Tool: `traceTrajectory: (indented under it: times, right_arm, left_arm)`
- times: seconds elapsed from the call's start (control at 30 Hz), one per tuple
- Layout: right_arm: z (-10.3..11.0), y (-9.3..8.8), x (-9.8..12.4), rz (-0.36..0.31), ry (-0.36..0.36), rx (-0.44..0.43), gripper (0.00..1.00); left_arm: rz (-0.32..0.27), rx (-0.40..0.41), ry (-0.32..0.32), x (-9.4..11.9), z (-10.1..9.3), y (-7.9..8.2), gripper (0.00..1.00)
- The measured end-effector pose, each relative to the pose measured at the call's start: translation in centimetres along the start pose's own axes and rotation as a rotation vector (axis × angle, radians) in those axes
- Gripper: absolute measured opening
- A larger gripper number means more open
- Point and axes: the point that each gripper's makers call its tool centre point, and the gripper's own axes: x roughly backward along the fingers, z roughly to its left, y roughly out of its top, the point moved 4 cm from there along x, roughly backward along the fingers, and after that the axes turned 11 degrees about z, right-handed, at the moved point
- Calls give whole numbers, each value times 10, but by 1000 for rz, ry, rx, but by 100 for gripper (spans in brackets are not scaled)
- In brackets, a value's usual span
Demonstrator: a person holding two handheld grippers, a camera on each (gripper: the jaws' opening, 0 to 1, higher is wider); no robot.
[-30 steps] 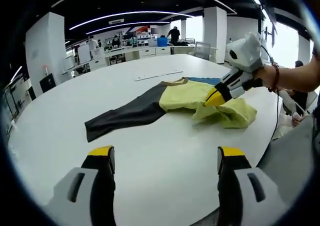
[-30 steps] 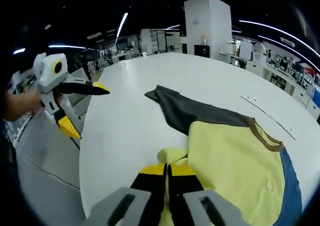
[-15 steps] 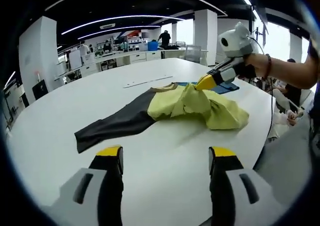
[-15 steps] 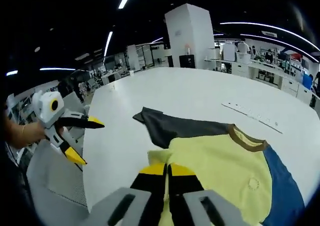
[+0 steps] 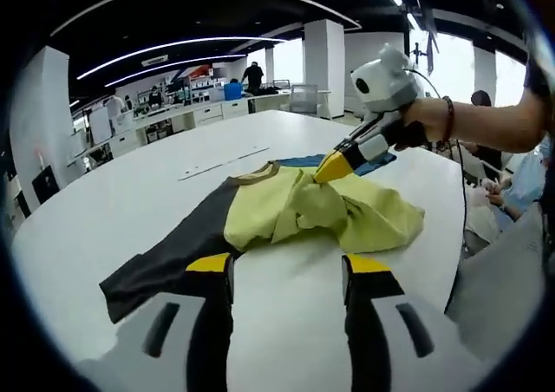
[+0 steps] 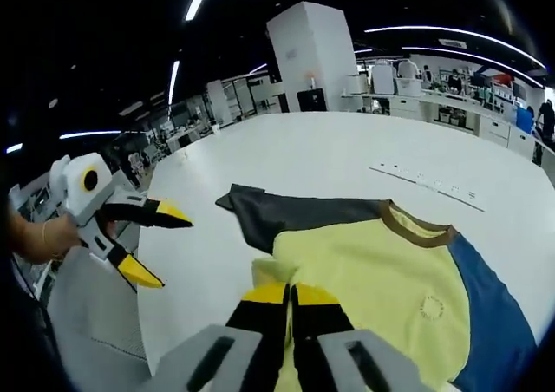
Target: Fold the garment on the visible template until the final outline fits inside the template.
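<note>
Mid-fold, the right hand-held gripper (image 6: 291,295) clenches the garment (image 6: 381,279) hem, lifted over the worktop (image 6: 347,158), while the left hand-held gripper (image 5: 286,269) hovers released; next, lay it flat.

The soft matt cloth garment (image 6: 381,271), yellow with a dark grey sleeve and blue sleeve, lies creased and rumpled on the smooth, faintly glossy white round table (image 5: 130,192). The yellow-tipped black gripper fingers (image 5: 212,275) look like hard, slightly shiny plastic.
</note>
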Motion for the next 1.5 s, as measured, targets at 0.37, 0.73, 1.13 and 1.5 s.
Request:
traceTrajectory:
  times: [0.37,0.73,1.13,1.5]
  right_arm:
    - [-2,-6,-1,15,26,13,0]
    - [3,-8,0,23,59,34,0]
    - [5,-11,0,25,66,29,0]
    - [0,-20,25,-20,35,-44,14]
  left_arm:
    - [-16,-59,-127,-52,-4,33,35]
    - [34,-116,-217,-83,-13,31,17]
    - [82,-91,-267,-89,-23,27,2]
    - [53,-90,-204,-79,-15,38,1]
